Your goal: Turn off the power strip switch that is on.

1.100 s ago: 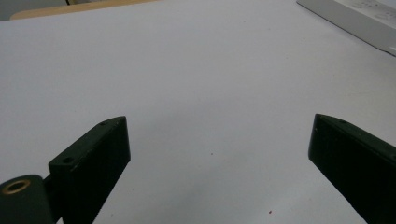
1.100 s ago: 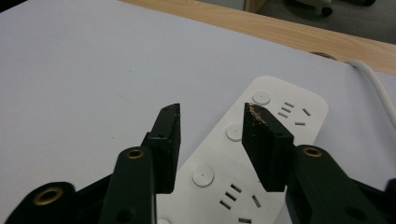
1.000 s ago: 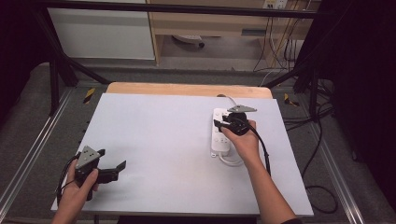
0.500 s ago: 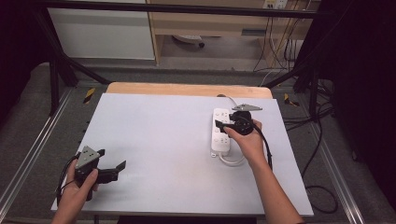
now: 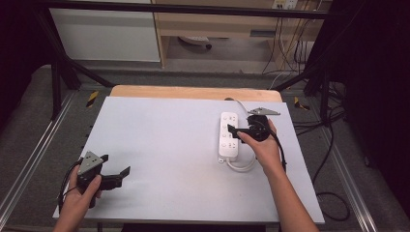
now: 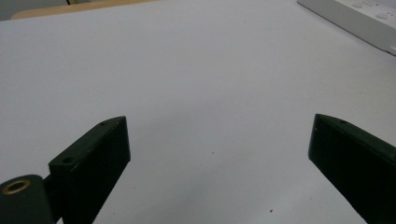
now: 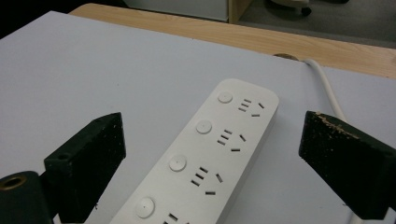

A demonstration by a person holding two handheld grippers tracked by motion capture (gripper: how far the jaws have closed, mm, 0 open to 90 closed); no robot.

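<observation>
Your R gripper (image 5: 238,131) has just been opening its jaws; they now stand wide w/ nothing pinched, flanking the power strip (image 7: 205,158) w/o touching it. It sat over the strip a sec ago, now shifted toward 3 o'clock. Looks like a release: strip is placed, lying flat at table's (image 5: 159,145) 2 o'clock. L gripper (image 5: 118,176) idles at 8 o'clock, agape, empty.
</observation>
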